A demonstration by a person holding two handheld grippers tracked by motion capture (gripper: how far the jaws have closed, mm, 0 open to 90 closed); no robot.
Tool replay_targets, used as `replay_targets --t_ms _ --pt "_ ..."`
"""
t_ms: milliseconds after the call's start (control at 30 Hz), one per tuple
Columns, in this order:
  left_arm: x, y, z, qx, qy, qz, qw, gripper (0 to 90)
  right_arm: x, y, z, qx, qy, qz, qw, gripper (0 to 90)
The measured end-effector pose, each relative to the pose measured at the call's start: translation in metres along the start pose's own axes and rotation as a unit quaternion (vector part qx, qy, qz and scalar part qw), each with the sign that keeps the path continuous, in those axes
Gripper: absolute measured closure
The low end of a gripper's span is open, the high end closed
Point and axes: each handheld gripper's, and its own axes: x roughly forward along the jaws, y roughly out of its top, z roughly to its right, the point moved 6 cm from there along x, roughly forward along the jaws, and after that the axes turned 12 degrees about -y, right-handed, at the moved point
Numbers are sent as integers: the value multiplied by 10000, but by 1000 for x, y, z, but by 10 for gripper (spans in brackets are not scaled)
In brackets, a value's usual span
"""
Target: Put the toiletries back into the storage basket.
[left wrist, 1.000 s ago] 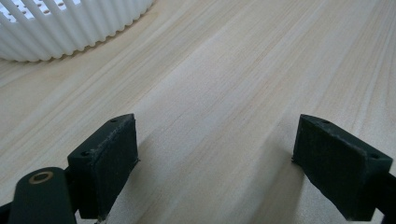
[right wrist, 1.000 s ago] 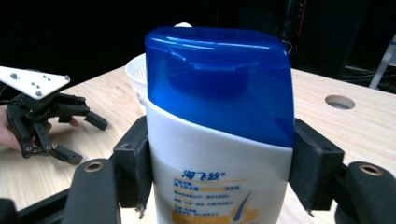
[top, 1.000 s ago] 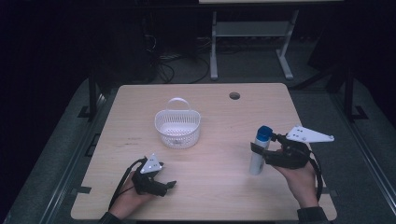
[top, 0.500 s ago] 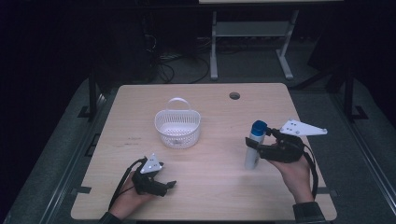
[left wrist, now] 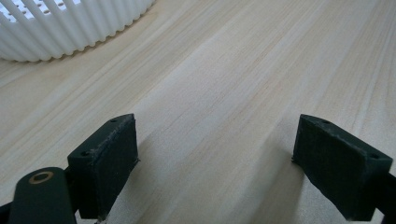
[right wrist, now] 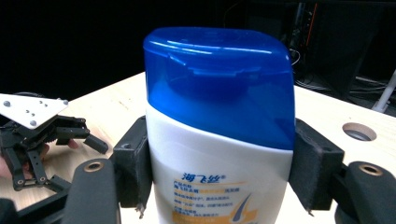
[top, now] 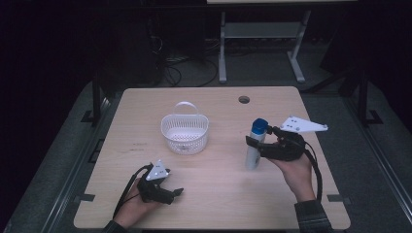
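Note:
A white shampoo bottle [top: 252, 158] with a blue cap stands upright at the table's right, and my right gripper [top: 255, 144] is shut on its upper body from the right. In the right gripper view both pads press the bottle [right wrist: 219, 140] just under the cap. A white slotted basket [top: 184, 133] with a handle sits at the table's middle. My left gripper [top: 174, 194] rests low at the front left, open, with only bare wood between its pads [left wrist: 109, 158]; the basket's wall [left wrist: 70, 23] lies ahead of it.
The wooden table [top: 218, 194] has a round cable hole [top: 244, 100] at its back edge. Dark floor, cables and a metal stand lie beyond the table. The left gripper [right wrist: 56, 135] shows far off in the right gripper view.
My right gripper has carried the bottle a little to the left, toward the basket, and slightly up. The left gripper has stayed where it was.

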Motion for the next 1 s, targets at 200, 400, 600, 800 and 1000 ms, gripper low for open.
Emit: replay_targets --t_ms 200,400,600,800,1000 --pt "0 0 0 0 1 1 10000 128 9 7 -3 -27 36 -12 10000 331" --pt "0 0 0 -1 1 4 10000 128 17 12 -4 -32 74 -12 10000 331" --pt "0 0 0 -1 -6 -7 10000 128 26 19 -8 -94 102 -16 9999 331" --pt "0 0 0 -1 -5 -6 10000 128 34 27 -12 -156 134 -20 9998 331" --pt "0 0 0 2 -1 -3 10000 128 41 33 -15 -190 166 -16 9997 332"
